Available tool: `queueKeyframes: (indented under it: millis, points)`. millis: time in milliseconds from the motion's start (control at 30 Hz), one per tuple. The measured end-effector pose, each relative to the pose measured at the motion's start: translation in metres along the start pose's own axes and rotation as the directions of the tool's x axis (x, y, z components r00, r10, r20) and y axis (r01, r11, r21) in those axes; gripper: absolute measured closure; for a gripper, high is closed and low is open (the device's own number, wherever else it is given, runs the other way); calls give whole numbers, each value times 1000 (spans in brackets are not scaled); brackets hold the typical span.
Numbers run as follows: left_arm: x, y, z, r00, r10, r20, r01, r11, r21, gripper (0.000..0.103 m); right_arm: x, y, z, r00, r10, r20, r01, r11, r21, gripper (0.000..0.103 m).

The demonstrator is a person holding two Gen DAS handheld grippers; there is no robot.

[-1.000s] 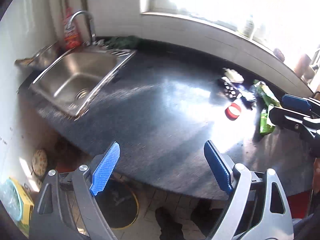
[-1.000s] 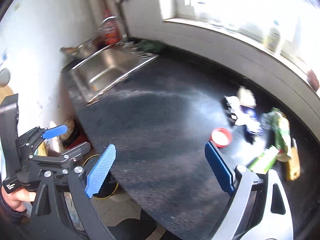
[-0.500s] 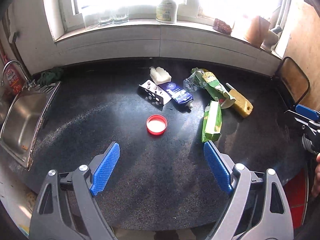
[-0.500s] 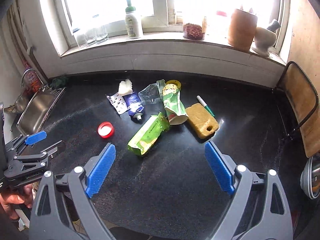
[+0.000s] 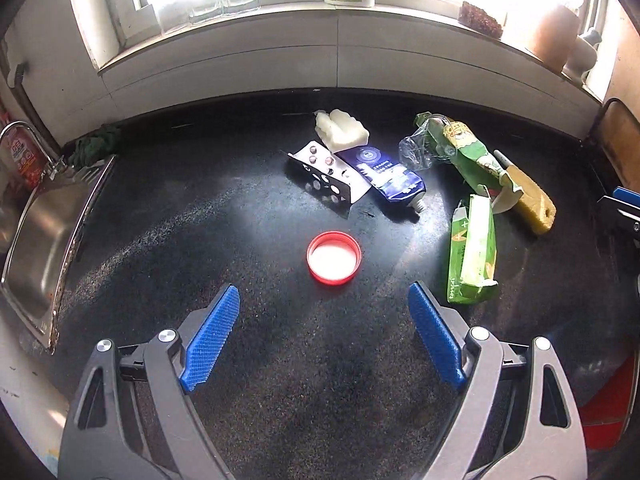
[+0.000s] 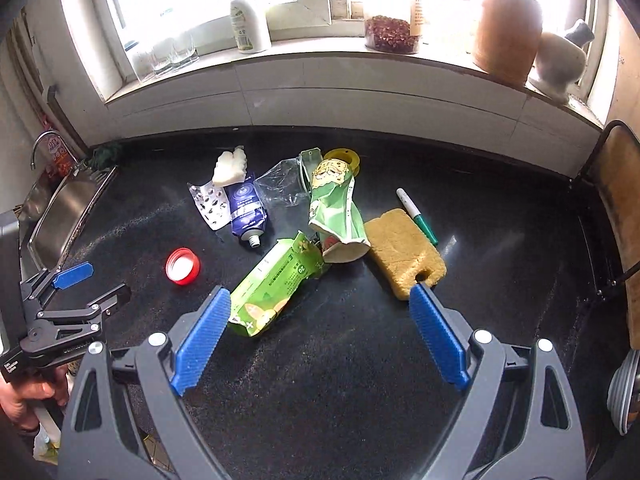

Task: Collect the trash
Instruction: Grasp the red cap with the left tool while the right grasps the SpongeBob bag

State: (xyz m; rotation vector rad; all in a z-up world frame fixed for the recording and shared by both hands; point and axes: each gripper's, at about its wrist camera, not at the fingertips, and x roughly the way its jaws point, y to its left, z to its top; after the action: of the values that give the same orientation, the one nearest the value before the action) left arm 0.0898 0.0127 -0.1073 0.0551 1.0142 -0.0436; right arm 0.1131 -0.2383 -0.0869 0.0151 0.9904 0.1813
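Trash lies on a black counter (image 5: 200,240): a red lid (image 5: 334,256) (image 6: 183,265), a green carton (image 5: 472,250) (image 6: 276,284), a blue tube (image 5: 384,174) (image 6: 246,210), a pill blister (image 5: 328,176) (image 6: 210,204), a white crumpled wad (image 5: 342,132) (image 6: 230,168), a clear wrapper (image 6: 282,186) and a green snack bag (image 5: 468,156) (image 6: 334,208). My left gripper (image 5: 324,340) is open and empty just short of the red lid. My right gripper (image 6: 320,336) is open and empty, its left finger beside the carton's near end.
A yellow sponge (image 6: 404,252) and a green marker (image 6: 418,216) lie right of the trash. A steel sink (image 5: 36,232) is at the left. Bottles, glasses and jars stand on the windowsill (image 6: 320,52). A chair back (image 6: 616,184) is at the right.
Both grippers swung from facing the sink to facing the window and then moved closer to the trash. Both stay open and empty.
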Motion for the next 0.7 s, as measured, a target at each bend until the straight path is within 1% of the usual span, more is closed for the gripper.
queueKeyframes:
  millis: [67,167,267,433,467,533,567,600,633,667,700]
  points:
    - [19,-2,4,1000,17,-4,-17,1000,7,19,24,-6,12,1000,3,-22,-3,1000,4,15]
    - [50,-3,6,1000,21,-22,-21,1000,10,19,60,-13,32,999,-12,-52,11,1000,-14,16]
    - [76,-2,8,999,21,-45,-20,1000,20,20,92,-19,51,997,-10,-83,8,1000,-29,17]
    - [108,1,13,997,18,-71,-16,1000,22,21,138,-17,69,990,-25,-141,15,997,-74,21]
    - [113,2,13,997,13,-77,-12,1000,14,22,147,-16,70,987,-36,-159,22,996,-85,23]
    - [123,3,15,996,-1,-92,2,1000,5,31,161,-16,69,981,-44,-189,27,996,-90,28]
    - [125,3,15,996,-7,-85,8,1000,3,31,165,-17,68,979,-42,-197,25,996,-89,34]
    - [126,2,16,997,-6,-77,6,1000,9,35,167,-16,68,979,-41,-201,23,996,-91,44]
    - [126,1,18,997,-15,-71,16,1000,14,42,170,-15,67,977,-52,-206,31,994,-101,50]
    - [126,0,19,998,-14,-69,16,1000,21,47,170,-15,66,978,-60,-202,39,993,-109,50]
    - [126,-1,20,998,-17,-67,19,999,28,54,168,-14,65,979,-59,-193,38,993,-111,52]
